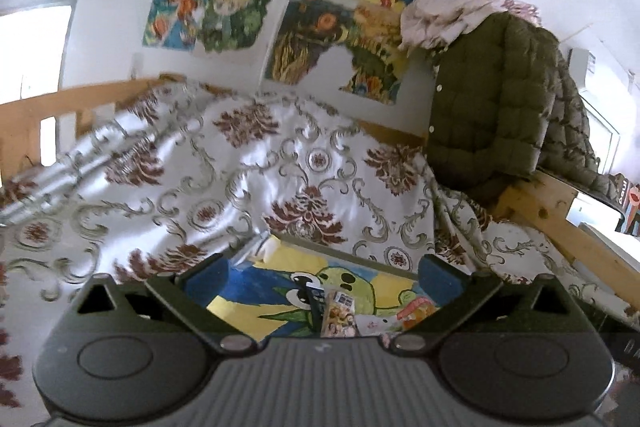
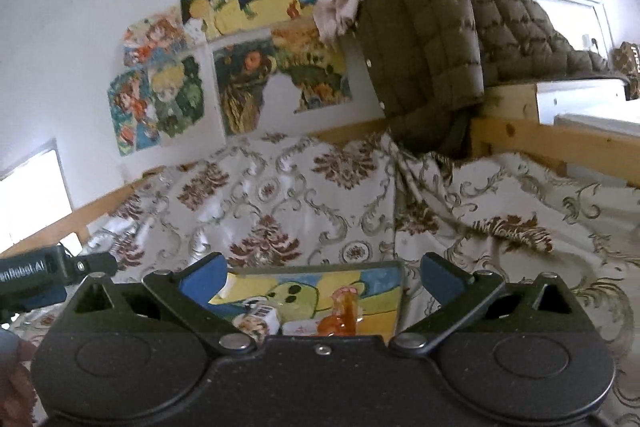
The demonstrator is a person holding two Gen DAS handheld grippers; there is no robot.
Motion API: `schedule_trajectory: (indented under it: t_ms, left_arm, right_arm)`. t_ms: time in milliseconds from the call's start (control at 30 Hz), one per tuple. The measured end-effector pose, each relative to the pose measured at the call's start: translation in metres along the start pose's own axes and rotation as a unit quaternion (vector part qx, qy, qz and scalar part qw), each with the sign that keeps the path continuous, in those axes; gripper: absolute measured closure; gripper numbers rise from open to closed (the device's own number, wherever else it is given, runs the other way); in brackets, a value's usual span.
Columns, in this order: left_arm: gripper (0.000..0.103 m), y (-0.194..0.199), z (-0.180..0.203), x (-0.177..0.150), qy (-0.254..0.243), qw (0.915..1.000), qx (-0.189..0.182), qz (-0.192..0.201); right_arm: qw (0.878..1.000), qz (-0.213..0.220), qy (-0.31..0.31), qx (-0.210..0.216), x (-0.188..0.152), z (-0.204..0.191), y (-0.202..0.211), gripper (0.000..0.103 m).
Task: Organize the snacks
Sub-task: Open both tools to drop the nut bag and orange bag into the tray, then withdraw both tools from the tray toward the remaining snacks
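Both grippers are spread wide with nothing in them: the left gripper (image 1: 322,277) and right gripper (image 2: 323,273) both hang over a painted board (image 1: 256,291) lying on the bed's floral bedspread (image 1: 224,179). The snack packets (image 1: 340,313) sit in a little cluster on that board, close under the cameras. An olive puffer jacket (image 1: 492,107) is draped over the wooden bed frame.

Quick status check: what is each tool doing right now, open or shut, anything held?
Left tool: open, holding nothing; snack packets lie below it on the painted board.
Right tool: open, holding nothing.
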State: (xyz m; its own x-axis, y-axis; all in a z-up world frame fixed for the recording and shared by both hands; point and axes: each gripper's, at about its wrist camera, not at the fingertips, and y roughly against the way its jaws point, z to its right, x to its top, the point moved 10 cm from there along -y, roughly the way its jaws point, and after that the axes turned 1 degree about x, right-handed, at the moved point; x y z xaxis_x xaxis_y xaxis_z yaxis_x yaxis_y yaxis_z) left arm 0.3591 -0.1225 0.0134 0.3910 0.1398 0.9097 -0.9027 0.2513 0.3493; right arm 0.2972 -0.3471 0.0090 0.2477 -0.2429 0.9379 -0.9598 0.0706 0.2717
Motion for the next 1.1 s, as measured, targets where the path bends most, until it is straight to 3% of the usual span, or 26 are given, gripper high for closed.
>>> schedule_trajectory:
  t_ms: [233,400,633,867,1100]
  left_arm:
    - [0.0,0.064,-0.01,-0.015,-0.008,0.9996,0.018,0.021]
    - [0.0,0.1,-0.021,-0.031,-0.005,0.9994,0.032,0.011]
    - [0.0,0.138,-0.037,-0.056,-0.004,0.9986,0.052,-0.006]
    - [0.0,0.171,-0.041,-0.079,-0.033,0.9974,0.063,-0.008]
    - [0.0,0.192,-0.047,-0.101,-0.033,0.997,0.068,-0.019]
  right_arm:
    - [0.999,0.03,0.029,0.011,-0.001,-0.022,0.062,0.001]
    - [0.999,0.027,0.027,0.011,-0.013,-0.026,0.097,0.001]
    - [1.0,0.006,0.022,0.004,-0.039,-0.028,0.136,0.001]
    - [1.0,-0.007,0.027,0.0,-0.059,-0.032,0.171,0.001]
    - [0.998,-0.044,0.032,-0.019,-0.085,-0.035,0.19,0.001]
